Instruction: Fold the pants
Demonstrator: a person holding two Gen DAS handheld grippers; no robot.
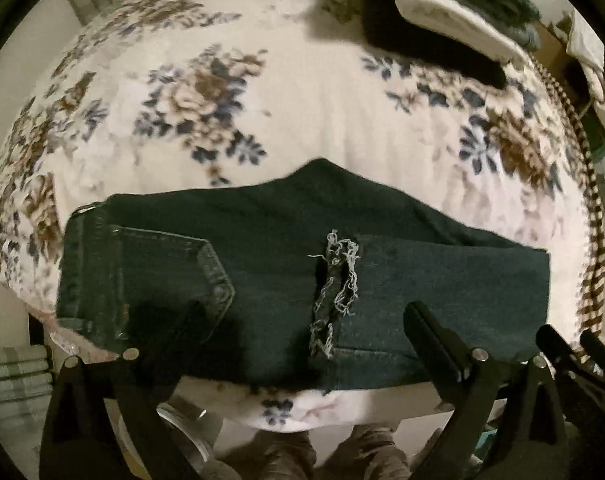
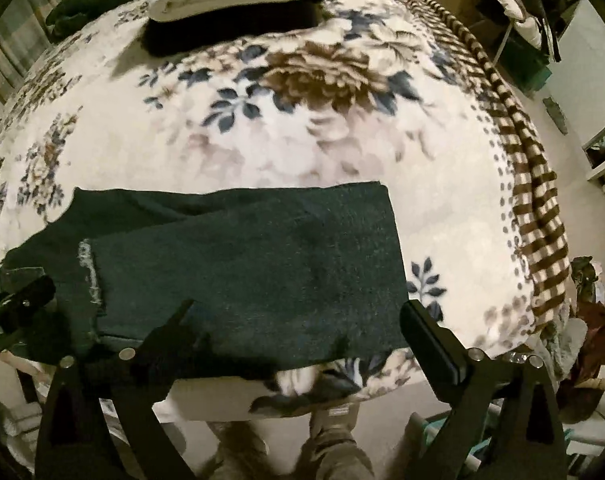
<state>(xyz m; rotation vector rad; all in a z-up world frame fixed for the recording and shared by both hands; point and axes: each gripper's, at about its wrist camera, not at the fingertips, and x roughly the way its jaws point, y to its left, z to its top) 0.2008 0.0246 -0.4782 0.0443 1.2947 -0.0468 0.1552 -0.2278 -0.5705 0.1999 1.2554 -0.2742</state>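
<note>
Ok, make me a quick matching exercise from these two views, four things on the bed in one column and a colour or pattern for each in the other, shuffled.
Things:
1. pants
2. blanket
3. frayed hem
4. blanket border

Descriptions:
A. brown and cream stripes
B. dark denim
C. pale loose threads
D. cream with blue and brown flowers

Pairs: 1-B, 2-D, 3-C, 4-A

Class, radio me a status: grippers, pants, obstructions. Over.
Left gripper open, right gripper open, both empty. Jeans folded flat on floral blanket. Clothes stack far off, clear.
</note>
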